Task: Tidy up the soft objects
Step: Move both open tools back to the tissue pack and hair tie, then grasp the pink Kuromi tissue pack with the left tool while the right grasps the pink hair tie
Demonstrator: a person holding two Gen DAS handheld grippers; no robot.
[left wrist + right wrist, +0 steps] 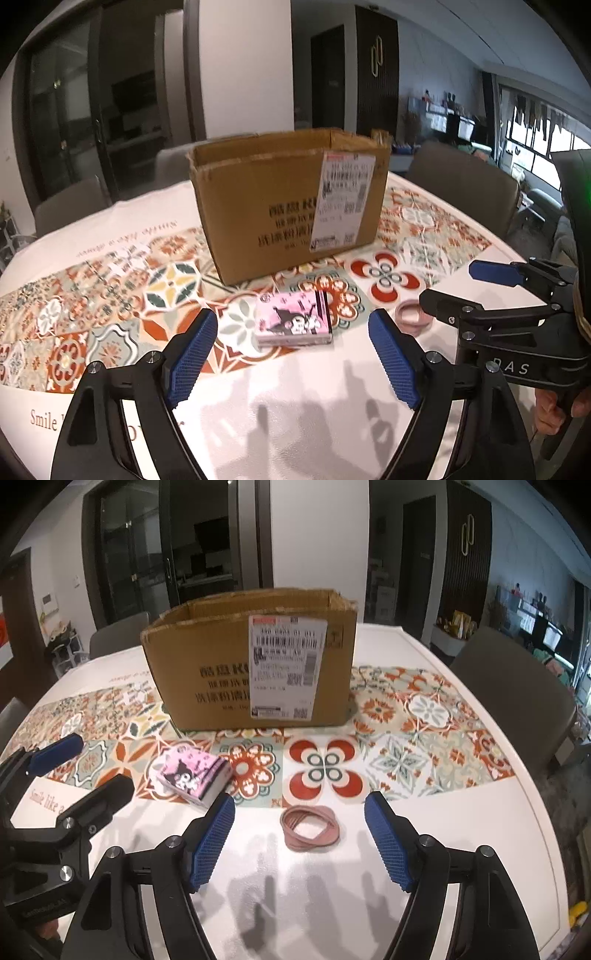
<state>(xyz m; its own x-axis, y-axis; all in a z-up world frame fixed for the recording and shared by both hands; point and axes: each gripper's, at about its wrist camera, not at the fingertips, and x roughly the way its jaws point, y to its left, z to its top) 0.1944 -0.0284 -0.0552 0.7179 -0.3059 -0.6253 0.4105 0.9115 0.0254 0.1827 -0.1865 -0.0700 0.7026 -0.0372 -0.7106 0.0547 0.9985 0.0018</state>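
A pink cartoon-printed tissue pack lies on the table just ahead of my open, empty left gripper; it also shows in the right wrist view. A pink coiled band lies just ahead of my open, empty right gripper; it shows in the left wrist view too. An open cardboard box stands behind both, also in the right wrist view. Each gripper appears at the side of the other's view, right gripper and left gripper.
The white round table carries a patterned tile-print runner. Grey chairs stand around it, one at the right and one behind the box. The table edge curves close on the right.
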